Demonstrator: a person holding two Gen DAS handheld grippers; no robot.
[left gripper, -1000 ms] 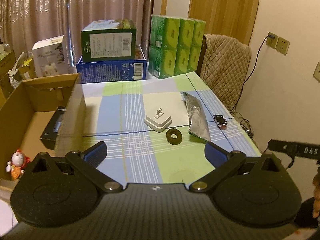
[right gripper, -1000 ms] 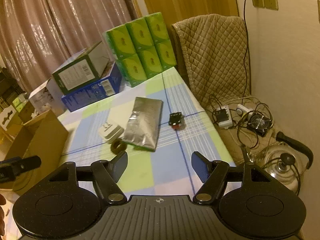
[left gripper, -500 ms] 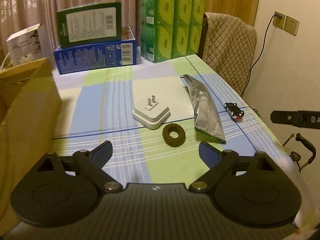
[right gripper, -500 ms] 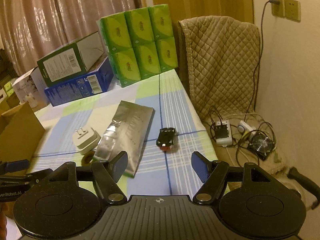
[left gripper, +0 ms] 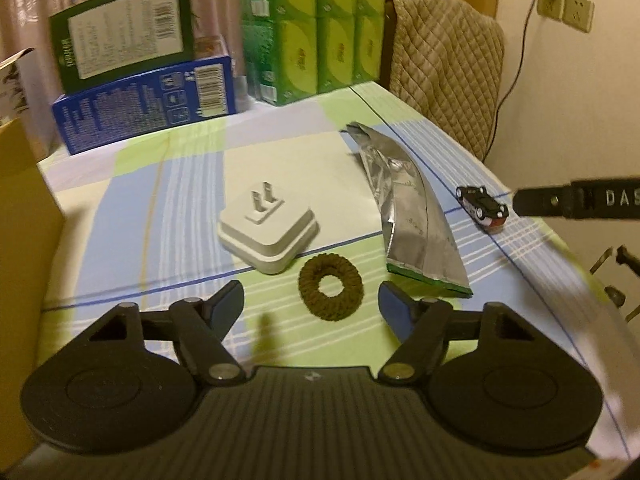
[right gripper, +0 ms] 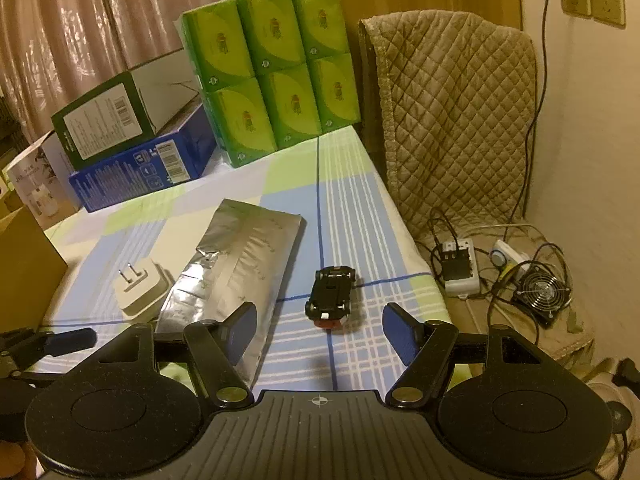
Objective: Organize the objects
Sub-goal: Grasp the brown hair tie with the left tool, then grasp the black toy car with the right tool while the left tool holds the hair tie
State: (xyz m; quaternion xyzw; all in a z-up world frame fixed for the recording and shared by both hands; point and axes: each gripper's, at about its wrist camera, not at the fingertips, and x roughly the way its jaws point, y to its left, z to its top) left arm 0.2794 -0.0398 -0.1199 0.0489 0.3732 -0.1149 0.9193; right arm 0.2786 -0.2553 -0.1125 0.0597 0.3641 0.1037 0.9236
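A brown hair tie ring point(left gripper: 331, 287) lies on the checked tablecloth point(left gripper: 132, 208), just ahead of my left gripper point(left gripper: 312, 304). Its jaws are closing, with the ring near the gap and no pad touching it. Behind the ring sits a white plug adapter point(left gripper: 269, 231) point(right gripper: 140, 286), prongs up. To the right lies a silver foil pouch point(left gripper: 416, 220) point(right gripper: 236, 276). A small black toy car point(right gripper: 331, 295) point(left gripper: 482, 207) rests just beyond my right gripper point(right gripper: 316, 330), which is open and empty.
A cardboard box wall point(left gripper: 20, 260) rises at the left. Blue point(left gripper: 144, 104) and dark green point(left gripper: 128, 32) cartons and green tissue packs point(right gripper: 272, 72) line the table's back. A quilted chair point(right gripper: 456, 120), power strip point(right gripper: 458, 266), fan point(right gripper: 540, 294) and cables lie off the right edge.
Both grippers have come down and forward toward the table. The left jaws have narrowed and the hair tie now lies just ahead of them. The toy car sits closer to the right gripper.
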